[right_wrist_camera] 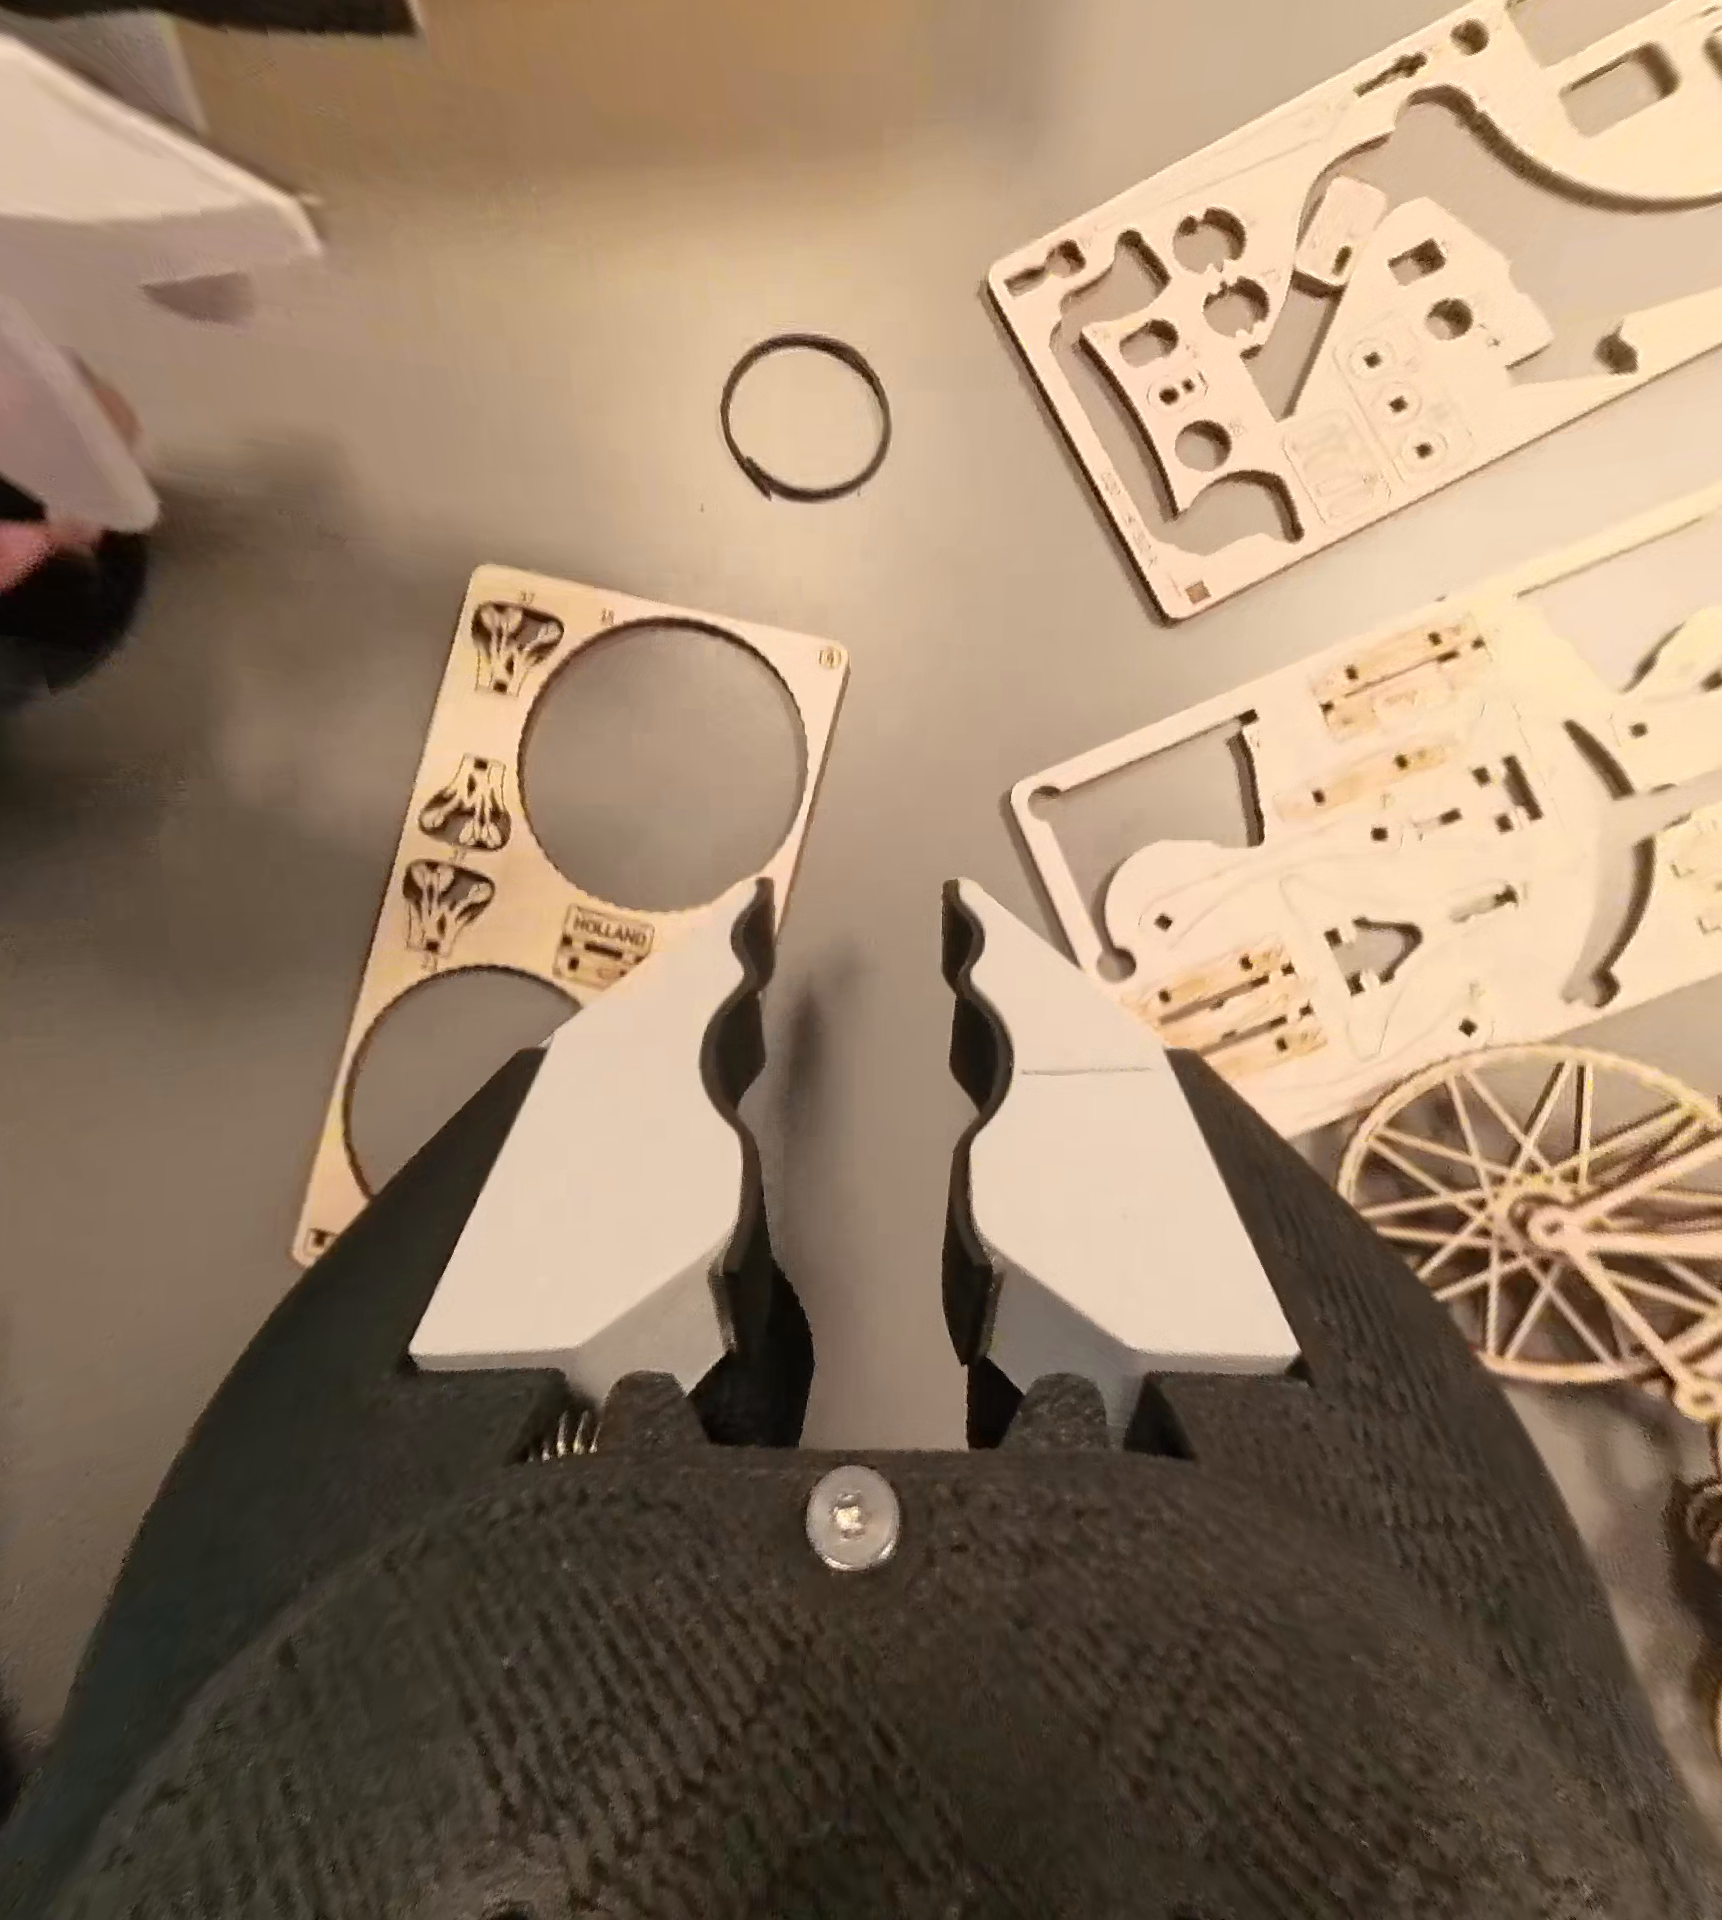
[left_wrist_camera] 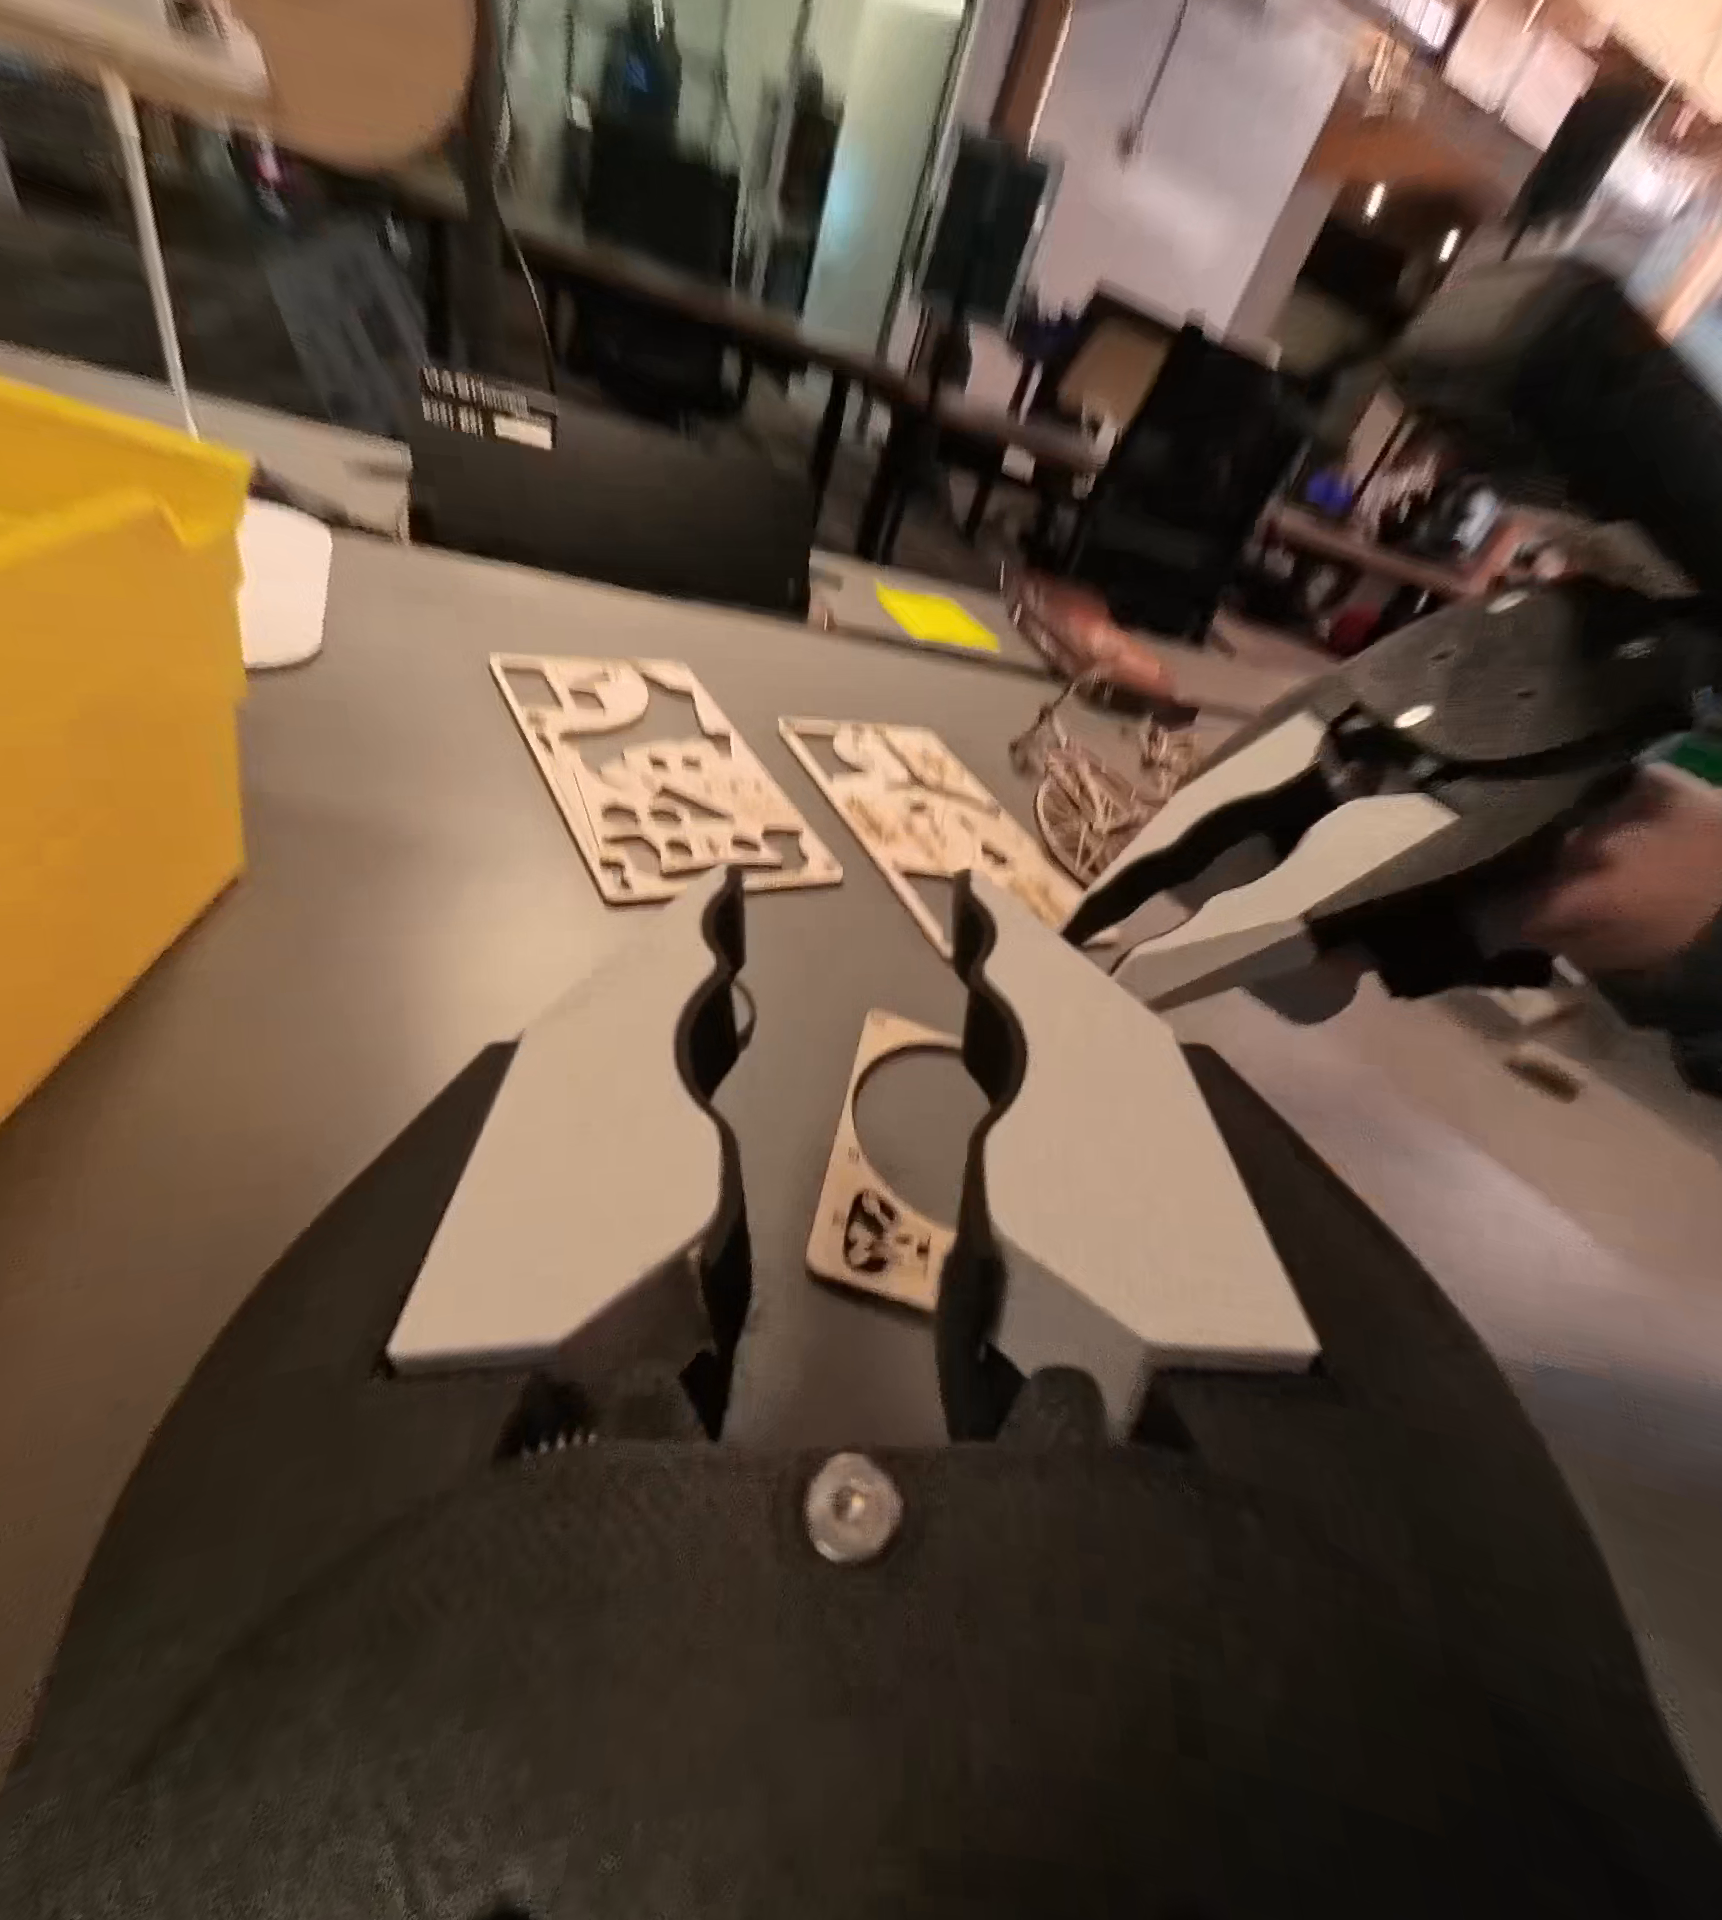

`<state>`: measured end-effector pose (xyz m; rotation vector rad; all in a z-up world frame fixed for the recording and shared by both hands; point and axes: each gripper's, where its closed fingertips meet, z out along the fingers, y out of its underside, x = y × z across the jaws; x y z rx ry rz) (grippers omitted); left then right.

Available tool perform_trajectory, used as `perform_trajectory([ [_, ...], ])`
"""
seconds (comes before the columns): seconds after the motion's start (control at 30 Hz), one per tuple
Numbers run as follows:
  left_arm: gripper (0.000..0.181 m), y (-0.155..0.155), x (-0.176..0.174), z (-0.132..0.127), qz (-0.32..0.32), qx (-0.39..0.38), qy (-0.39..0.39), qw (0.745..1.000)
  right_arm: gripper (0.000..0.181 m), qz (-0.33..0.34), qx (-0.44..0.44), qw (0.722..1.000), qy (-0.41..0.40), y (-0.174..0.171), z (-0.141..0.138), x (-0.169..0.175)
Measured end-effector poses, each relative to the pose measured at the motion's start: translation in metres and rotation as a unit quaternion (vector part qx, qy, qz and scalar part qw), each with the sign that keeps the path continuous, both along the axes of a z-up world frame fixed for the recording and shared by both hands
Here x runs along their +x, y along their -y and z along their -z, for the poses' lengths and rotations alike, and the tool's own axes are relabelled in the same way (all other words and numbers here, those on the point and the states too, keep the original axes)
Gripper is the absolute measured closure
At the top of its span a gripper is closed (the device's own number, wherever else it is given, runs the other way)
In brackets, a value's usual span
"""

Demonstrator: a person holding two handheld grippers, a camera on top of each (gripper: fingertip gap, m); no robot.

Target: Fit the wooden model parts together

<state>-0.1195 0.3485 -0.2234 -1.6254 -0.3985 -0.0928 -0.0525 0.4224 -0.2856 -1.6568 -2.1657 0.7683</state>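
Three flat wooden part sheets lie on the grey table (right_wrist_camera: 524,312). A small sheet with two round holes (right_wrist_camera: 618,831) lies just left of my right gripper (right_wrist_camera: 857,899), which is open and empty above the table. Two bigger cut-out sheets (right_wrist_camera: 1408,312) (right_wrist_camera: 1459,852) lie to its right. A wooden spoked wheel assembly (right_wrist_camera: 1563,1226) lies at the right edge. A thin black ring (right_wrist_camera: 805,416) lies ahead. My left gripper (left_wrist_camera: 846,894) is open and empty above the small sheet (left_wrist_camera: 888,1164), with the bigger sheets (left_wrist_camera: 659,779) (left_wrist_camera: 930,821) beyond it.
A yellow bin (left_wrist_camera: 57,727) stands at the left of the table. A white lamp base (left_wrist_camera: 280,592), a black box (left_wrist_camera: 608,520) and a yellow note (left_wrist_camera: 935,613) are at the back. A person's hand holds the right gripper (left_wrist_camera: 1252,883) close on the right. One gripper's finger ends stand about 12 cm off the other's.
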Motion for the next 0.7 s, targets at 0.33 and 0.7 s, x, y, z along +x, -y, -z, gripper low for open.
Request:
perform_trajectory([
  [0.33, 0.142, -0.005, 0.005, -0.012, 0.006, 0.051, -0.013, 0.999, 0.149, 0.003, -0.012, 1.0, 0.008, 0.006, 0.006, -0.017],
  [0.7, 0.143, 0.007, -0.007, -0.02, -0.018, 0.093, 0.012, 0.995, 0.153, -0.012, -0.024, 0.999, 0.041, 0.01, 0.018, -0.009],
])
